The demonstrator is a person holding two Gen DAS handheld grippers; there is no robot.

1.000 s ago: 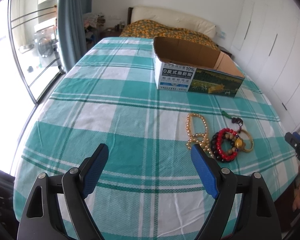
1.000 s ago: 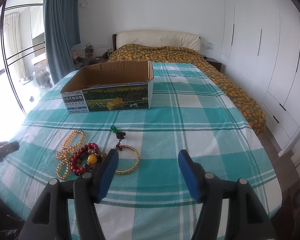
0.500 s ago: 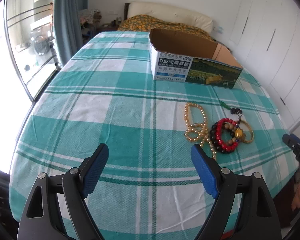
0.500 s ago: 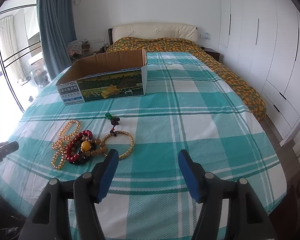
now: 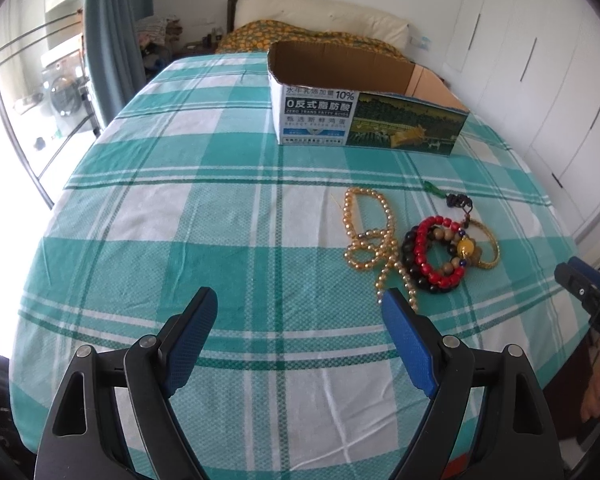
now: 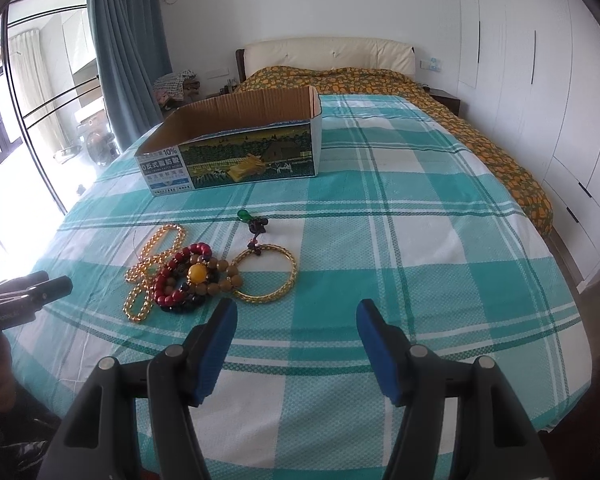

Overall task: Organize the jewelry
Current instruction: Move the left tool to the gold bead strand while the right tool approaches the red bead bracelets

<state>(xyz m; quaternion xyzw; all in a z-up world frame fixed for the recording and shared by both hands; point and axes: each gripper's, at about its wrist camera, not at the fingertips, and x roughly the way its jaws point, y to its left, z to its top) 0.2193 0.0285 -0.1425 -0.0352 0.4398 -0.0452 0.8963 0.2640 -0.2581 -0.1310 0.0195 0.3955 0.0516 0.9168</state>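
A heap of jewelry lies on the green checked bedsheet [image 5: 180, 220]: a gold pearl necklace [image 5: 366, 236] [image 6: 152, 258], a red bead bracelet [image 5: 428, 248] [image 6: 174, 276], a wooden bead bracelet with a yellow bead [image 6: 208, 274], and a gold bangle [image 6: 270, 276] with a dark tassel. An open cardboard box [image 5: 356, 92] [image 6: 236, 148] stands behind the heap. My left gripper [image 5: 300, 308] is open and empty, just short and left of the necklace. My right gripper [image 6: 294, 316] is open and empty, just in front of the bangle.
The bed's front edge is close under both grippers. A yellow patterned duvet [image 6: 440, 96] covers the bed's head and right side. A window with a blue curtain [image 6: 120, 60] is on the left, white wardrobes [image 6: 560, 80] on the right.
Both grippers have moved forward and lower toward the jewelry heap, which now looks larger and nearer. Both stay open. The jewelry and box have not moved.
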